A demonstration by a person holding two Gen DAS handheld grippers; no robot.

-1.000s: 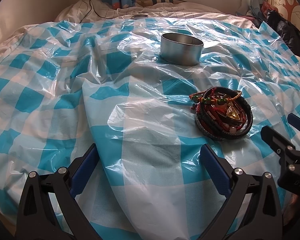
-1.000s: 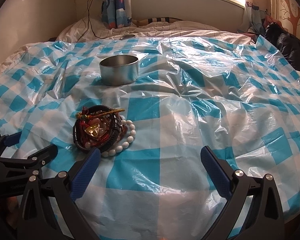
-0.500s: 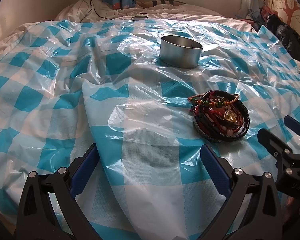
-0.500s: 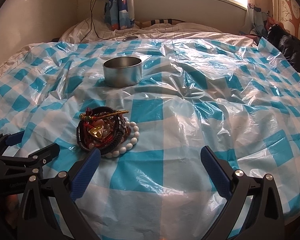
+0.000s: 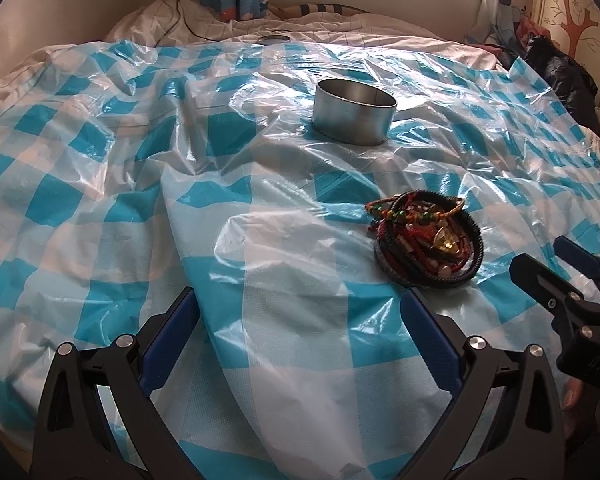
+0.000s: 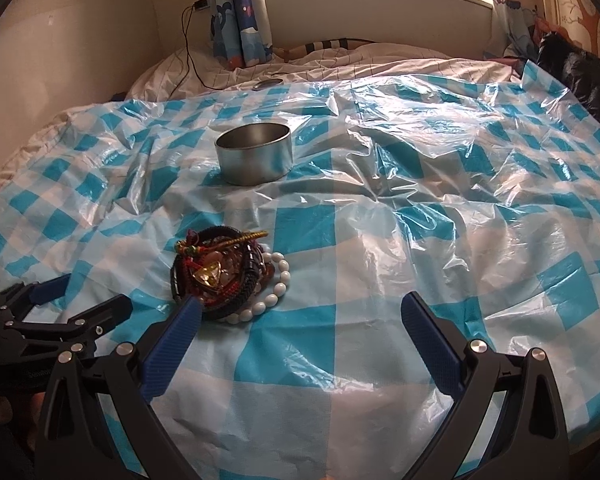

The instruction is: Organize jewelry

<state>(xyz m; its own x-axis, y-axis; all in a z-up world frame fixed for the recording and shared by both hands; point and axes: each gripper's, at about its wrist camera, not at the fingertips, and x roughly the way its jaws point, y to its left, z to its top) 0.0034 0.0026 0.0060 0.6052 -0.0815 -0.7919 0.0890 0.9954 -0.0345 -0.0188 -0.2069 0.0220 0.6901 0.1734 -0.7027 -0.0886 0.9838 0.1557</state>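
Observation:
A pile of bracelets (image 5: pixel 428 240) in black, red and gold lies on the blue-and-white checked plastic sheet (image 5: pixel 284 280); it also shows in the right wrist view (image 6: pixel 220 276), with a white bead bracelet (image 6: pixel 274 290) at its right edge. A round metal tin (image 5: pixel 354 106) stands open farther back, also in the right wrist view (image 6: pixel 254 154). My left gripper (image 5: pixel 298 320) is open and empty, left of and short of the pile. My right gripper (image 6: pixel 298 320) is open and empty, its left finger just in front of the pile.
The sheet covers a bed and is crumpled into ridges. A wall with a charger cable (image 6: pixel 188 56) and curtains (image 6: pixel 240 12) is at the back. A black bag (image 6: pixel 576 76) lies at the far right. A small round lid (image 6: pixel 268 84) sits beyond the sheet.
Both grippers have tilted up and drawn back a little, so the pile and tin sit slightly farther off. Both jaws stayed open. The jewelry and tin have not moved.

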